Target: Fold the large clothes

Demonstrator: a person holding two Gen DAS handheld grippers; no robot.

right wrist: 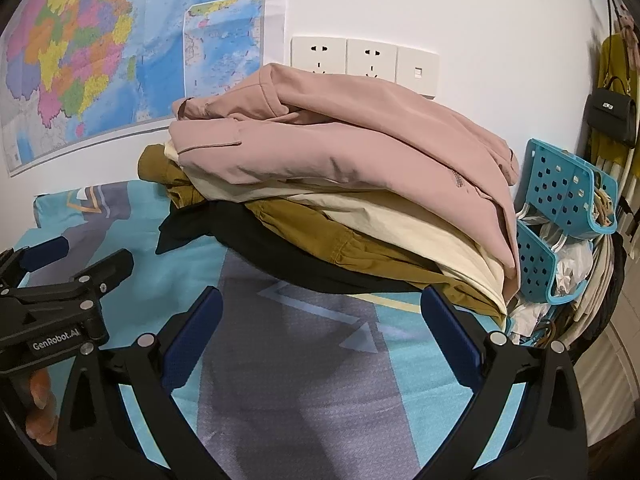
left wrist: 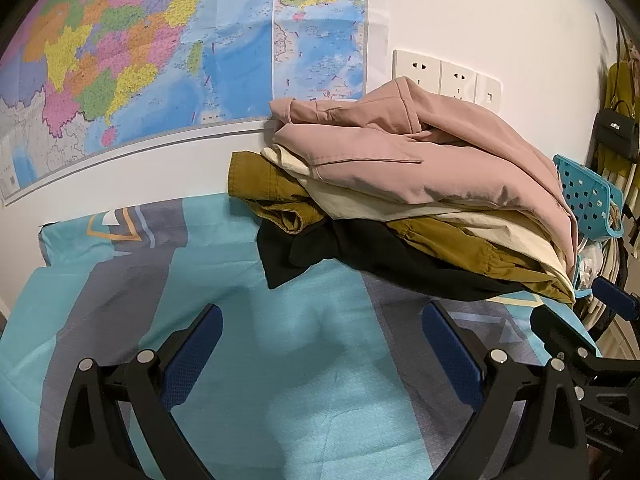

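Observation:
A pile of folded clothes lies on the bed against the wall: a pink garment (left wrist: 420,152) (right wrist: 352,152) on top, then a cream one (left wrist: 440,212) (right wrist: 400,224), a mustard one (left wrist: 272,188) (right wrist: 360,248) and a black one (left wrist: 320,252) (right wrist: 248,236) at the bottom. My left gripper (left wrist: 322,340) is open and empty, just in front of the pile's left end. My right gripper (right wrist: 320,328) is open and empty, in front of the pile's middle. The left gripper also shows at the left of the right wrist view (right wrist: 76,256).
The bed has a teal and grey patterned sheet (left wrist: 312,380) (right wrist: 304,392). A map (left wrist: 140,60) and wall sockets (right wrist: 344,60) are behind the pile. A blue perforated basket (right wrist: 560,192) and a black handbag (right wrist: 612,114) are at the right.

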